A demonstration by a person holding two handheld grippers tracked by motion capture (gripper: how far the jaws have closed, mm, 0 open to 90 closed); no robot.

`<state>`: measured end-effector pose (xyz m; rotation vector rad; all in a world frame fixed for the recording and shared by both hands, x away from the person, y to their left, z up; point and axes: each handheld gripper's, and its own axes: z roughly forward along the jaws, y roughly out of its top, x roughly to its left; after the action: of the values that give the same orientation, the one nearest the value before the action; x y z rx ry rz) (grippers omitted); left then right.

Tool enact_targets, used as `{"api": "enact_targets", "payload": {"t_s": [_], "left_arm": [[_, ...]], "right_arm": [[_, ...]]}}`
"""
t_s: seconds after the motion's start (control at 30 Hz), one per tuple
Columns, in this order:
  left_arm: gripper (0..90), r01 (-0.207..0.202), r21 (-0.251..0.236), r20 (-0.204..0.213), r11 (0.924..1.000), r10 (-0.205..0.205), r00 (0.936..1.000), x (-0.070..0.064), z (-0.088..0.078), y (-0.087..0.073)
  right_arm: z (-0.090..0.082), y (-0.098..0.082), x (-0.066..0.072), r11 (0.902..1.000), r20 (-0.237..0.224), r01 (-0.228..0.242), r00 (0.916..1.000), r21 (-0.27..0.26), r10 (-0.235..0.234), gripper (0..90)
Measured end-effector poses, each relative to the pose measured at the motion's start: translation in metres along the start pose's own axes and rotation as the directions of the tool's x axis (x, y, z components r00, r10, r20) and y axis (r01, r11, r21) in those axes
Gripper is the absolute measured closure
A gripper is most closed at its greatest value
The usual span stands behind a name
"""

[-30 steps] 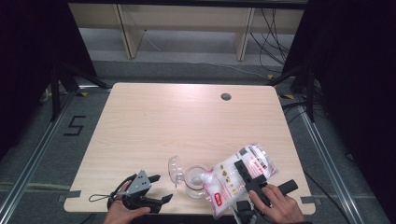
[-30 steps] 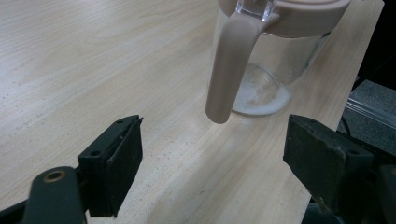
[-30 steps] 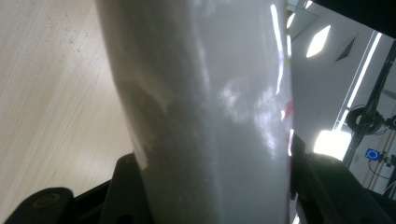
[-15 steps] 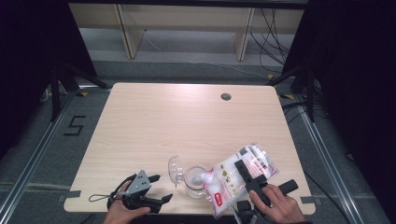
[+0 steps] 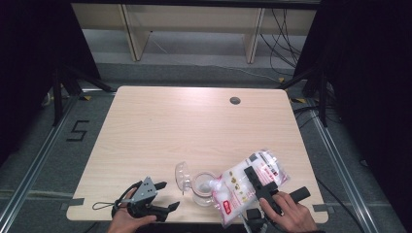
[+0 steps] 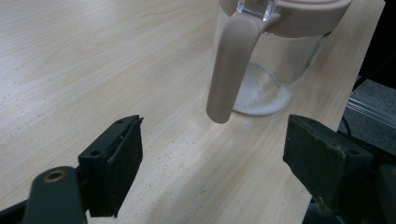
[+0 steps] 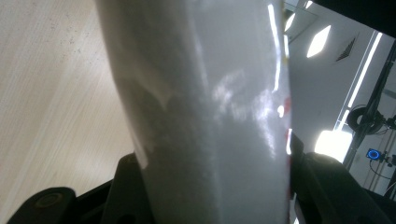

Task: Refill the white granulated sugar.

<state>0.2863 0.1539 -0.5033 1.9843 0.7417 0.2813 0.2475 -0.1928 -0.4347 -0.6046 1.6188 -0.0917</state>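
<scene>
Bag (image 5: 245, 184) of white powder sits clamped between the right gripper (image 5: 260, 187) jaws, roughly half open because the bag fills the gap; in the right gripper view the jaws flank the bag (image 7: 205, 112) on both sides. It is held tilted, lower corner toward the mouth of the glass jar (image 5: 201, 187) at the near edge of the table (image 5: 194, 126), which reads as a pour setup (a little white residue already lies in the jar bottom (image 6: 261, 93)). The jar's clear lid (image 5: 182, 174) is flipped up and open to the left, out of the pour path.

The left gripper (image 5: 160, 199) rests near the front-left of the jar, jaws wide open, holding nothing. In its own view the pink handle (image 6: 231, 65) hangs between the jaw line and the glass, apart from both pads. My guess: it is staged to steady the jar by the handle or body.

Obstructions: the open lid stands just left of the mouth. The jar sits close to the near table edge, so a knock could send it off. The rest of the tabletop is bare apart from a cable hole (image 5: 235, 100) far right.
</scene>
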Motion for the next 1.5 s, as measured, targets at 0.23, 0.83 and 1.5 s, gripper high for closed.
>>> {"api": "enact_targets", "payload": {"t_s": [0.23,0.83,1.5], "left_arm": [[19.4,0.0,-0.001,0.0,1.0,0.0,1.0,-0.0002,0.0,0.0001],[19.5,0.005,-0.006,-0.006,1.0,-0.005,1.0,-0.0011,-0.0002,0.0002],[19.5,0.008,-0.009,-0.002,0.9999,-0.008,1.0,-0.001,-0.0002,0.0003]], "right_arm": [[-0.0004,0.0,-0.0008,1.0,0.005,0.003,1.0,0.0,-0.003,56.1],[-0.0006,0.0006,-0.0002,1.0,-0.001,-0.003,1.0,-0.007,0.003,56.7],[-0.0018,0.0021,-0.0013,0.9999,0.002,-0.005,1.0,-0.013,0.005,57.2]]}}
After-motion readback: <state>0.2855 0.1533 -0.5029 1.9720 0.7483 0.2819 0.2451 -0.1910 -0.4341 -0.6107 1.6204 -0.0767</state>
